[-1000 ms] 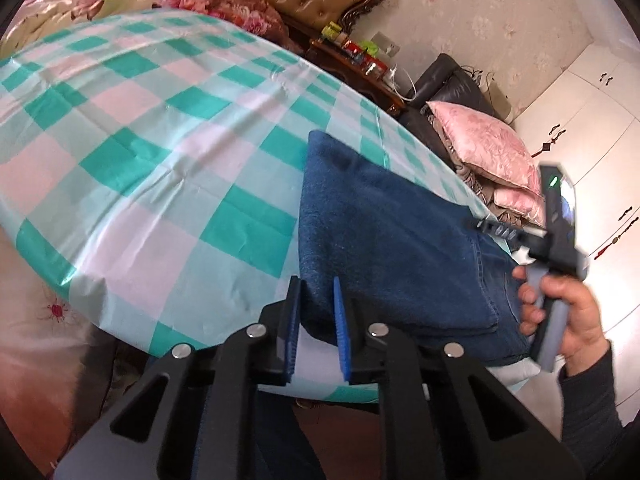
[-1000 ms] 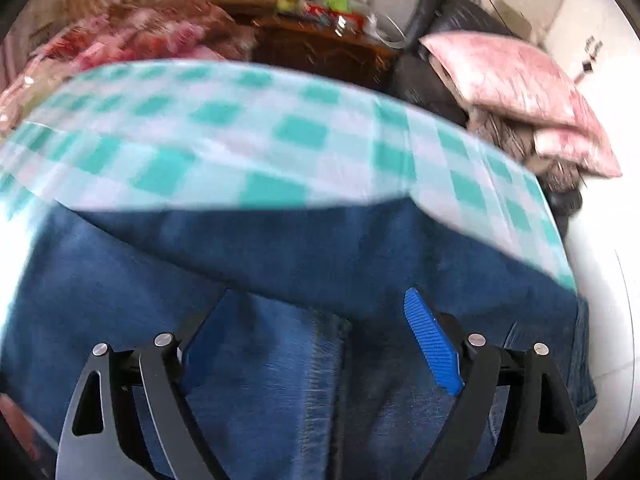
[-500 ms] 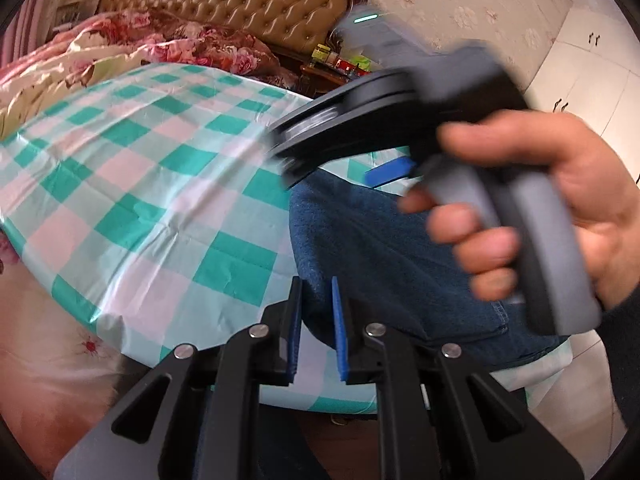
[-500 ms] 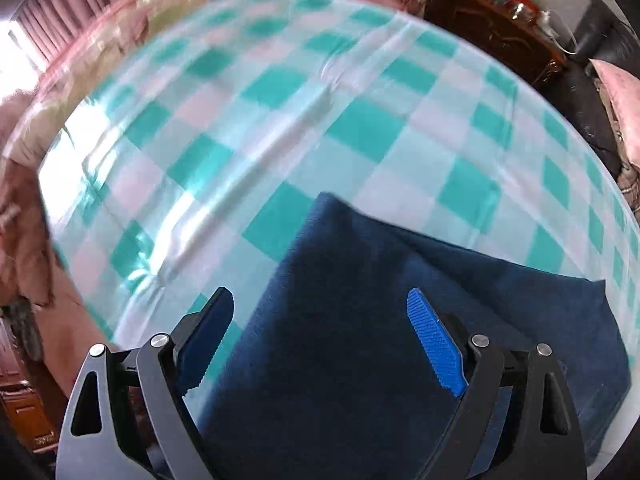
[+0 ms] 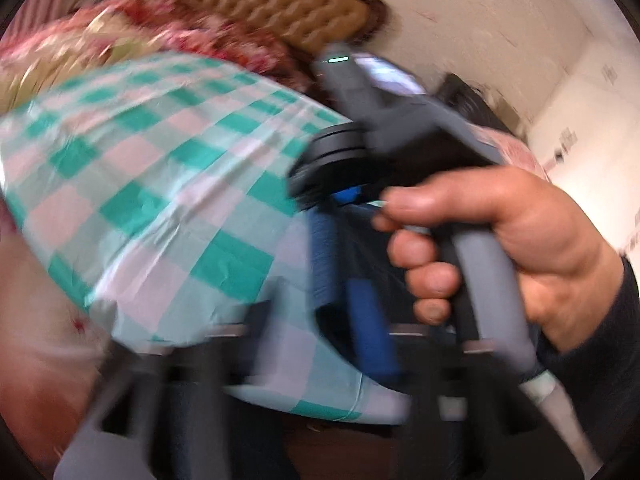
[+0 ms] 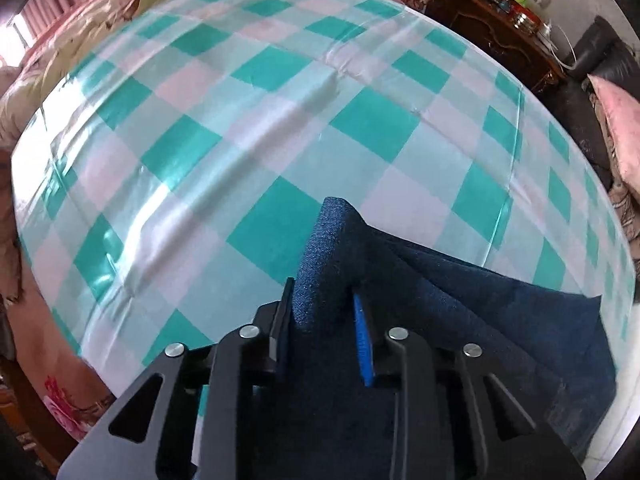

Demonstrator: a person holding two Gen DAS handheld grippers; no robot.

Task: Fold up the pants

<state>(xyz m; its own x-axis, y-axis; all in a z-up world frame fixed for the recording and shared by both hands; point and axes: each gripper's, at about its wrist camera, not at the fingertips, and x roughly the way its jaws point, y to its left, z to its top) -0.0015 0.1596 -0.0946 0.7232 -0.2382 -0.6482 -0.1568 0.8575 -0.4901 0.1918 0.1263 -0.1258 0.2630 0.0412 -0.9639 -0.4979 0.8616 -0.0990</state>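
Nearest to me in the right wrist view, my right tool (image 6: 323, 320) has just been closing and is now clenched on a raised fold of the dark blue pants (image 6: 460, 320). The denim bunches up between the two pads and stands in a rounded ridge above them. The remaining pants lie flat on the counter (image 6: 240, 140), spreading toward the lower right of that view, close to the counter's near edge.

In the left wrist view, which is heavily blurred, my left tool (image 5: 320, 320) has just been opening and its jaws stand apart, released. One blue pad (image 5: 372, 328) shows at lower centre. The edge of the pants sits between the jaws, but I cannot tell whether anything touches it. Just beyond, a hand (image 5: 500, 248) in a dark sleeve grips the grey handle of the right tool.

The counter is covered with a green, white and pale checked cloth. Farther back lie a floral bedspread (image 6: 100, 12) and a tufted tan headboard (image 5: 256, 4), with a pink pillow (image 6: 616, 128) at the far right.
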